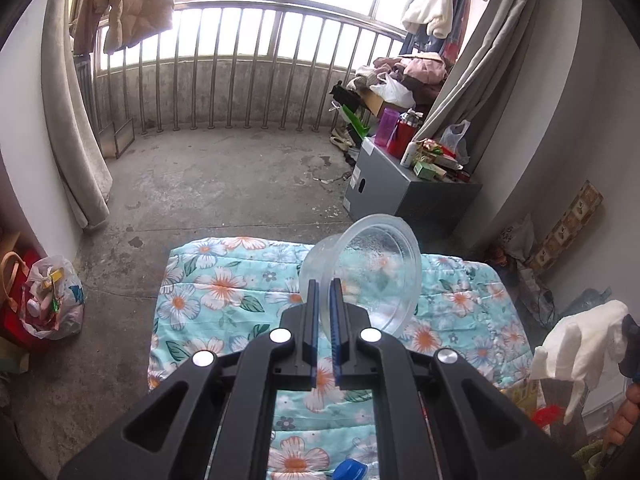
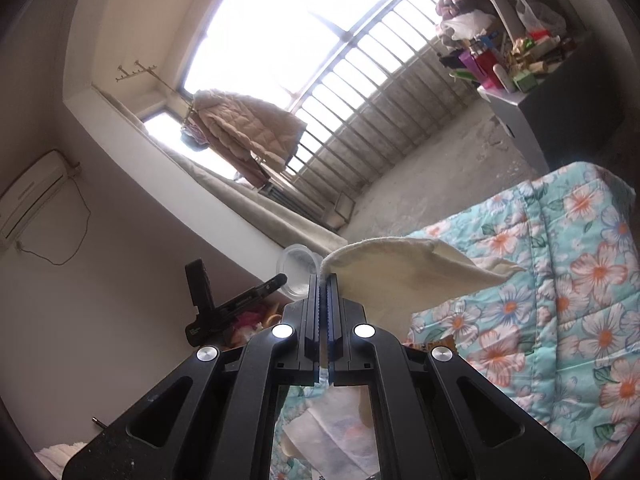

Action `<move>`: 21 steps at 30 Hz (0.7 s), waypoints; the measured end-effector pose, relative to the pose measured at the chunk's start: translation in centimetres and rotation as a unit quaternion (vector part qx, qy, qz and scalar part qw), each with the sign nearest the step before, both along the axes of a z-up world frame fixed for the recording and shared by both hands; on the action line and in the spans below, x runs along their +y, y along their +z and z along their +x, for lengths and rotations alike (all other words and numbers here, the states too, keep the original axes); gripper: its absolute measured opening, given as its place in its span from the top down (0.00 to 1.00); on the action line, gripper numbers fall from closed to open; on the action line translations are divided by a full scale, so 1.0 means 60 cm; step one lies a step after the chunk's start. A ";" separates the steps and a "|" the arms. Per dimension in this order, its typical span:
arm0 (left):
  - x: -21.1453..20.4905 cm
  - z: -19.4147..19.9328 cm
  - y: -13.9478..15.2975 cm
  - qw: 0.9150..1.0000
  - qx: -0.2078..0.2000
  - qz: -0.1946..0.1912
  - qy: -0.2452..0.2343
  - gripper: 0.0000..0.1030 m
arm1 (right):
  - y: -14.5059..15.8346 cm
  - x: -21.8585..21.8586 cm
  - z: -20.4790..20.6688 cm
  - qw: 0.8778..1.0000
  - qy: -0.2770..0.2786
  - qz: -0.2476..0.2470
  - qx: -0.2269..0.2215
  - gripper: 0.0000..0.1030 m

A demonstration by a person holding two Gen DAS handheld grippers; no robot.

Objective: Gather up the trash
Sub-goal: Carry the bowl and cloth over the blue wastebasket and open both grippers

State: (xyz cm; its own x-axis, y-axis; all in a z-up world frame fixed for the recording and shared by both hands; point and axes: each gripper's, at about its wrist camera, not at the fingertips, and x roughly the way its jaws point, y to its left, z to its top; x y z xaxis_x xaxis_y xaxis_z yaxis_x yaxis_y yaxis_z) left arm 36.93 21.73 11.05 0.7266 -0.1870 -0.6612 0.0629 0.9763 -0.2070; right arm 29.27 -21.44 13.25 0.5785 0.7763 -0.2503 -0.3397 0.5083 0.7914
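We have both pieces of trash lifted clear above the floral quilt [image 1: 224, 280], and the one relation that matters now is where they lie from the white trash bag [image 1: 54, 300], which sits on the concrete floor well off to the left of the quilt. The left gripper [image 1: 325, 292] is the nearer of the two to that bag, so we judge it should travel first. Its jaws are pinched narrow on the wall of the clear plastic bowl [image 1: 372, 272], which hangs tilted on its side with its mouth turned up and to the right. The right gripper [image 2: 323, 288] is clamped just as tight on a white cloth-like sheet [image 2: 400, 272], whose long axis runs out to the right of the fingers and droops over the quilt. The left wrist view gives us the bag, the floor between and the sheet at the far right edge; the right wrist view, tilted toward the window, shows no clear bag at all, only the bowl held just beyond its own fingertips. A blue bottle cap [image 1: 350, 470] lies on the quilt, not yet collected.
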 end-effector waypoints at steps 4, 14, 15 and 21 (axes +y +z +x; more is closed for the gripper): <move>-0.009 -0.027 0.030 1.000 -0.016 -0.007 -0.013 0.96 | 0.024 -0.015 -0.019 1.000 -0.014 0.006 -0.019 0.99; -0.053 -0.115 0.109 0.996 -0.059 -0.017 -0.060 0.96 | 0.073 -0.054 -0.094 0.996 -0.056 0.009 -0.065 0.99; -0.059 -0.122 0.113 0.996 -0.062 -0.016 -0.066 0.96 | 0.078 -0.059 -0.106 0.996 -0.062 0.006 -0.070 0.99; -0.121 -0.172 0.134 0.990 -0.068 -0.027 -0.123 0.96 | 0.084 -0.095 -0.175 0.992 -0.100 0.004 -0.080 0.99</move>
State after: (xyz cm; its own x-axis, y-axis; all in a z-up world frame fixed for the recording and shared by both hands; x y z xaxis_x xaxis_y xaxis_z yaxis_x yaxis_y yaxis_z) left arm 26.60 14.49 19.12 0.7356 -0.4019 -0.5454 0.3286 0.9157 -0.2315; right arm 18.79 -27.16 18.27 0.7523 0.6441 -0.1380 -0.3542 0.5722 0.7396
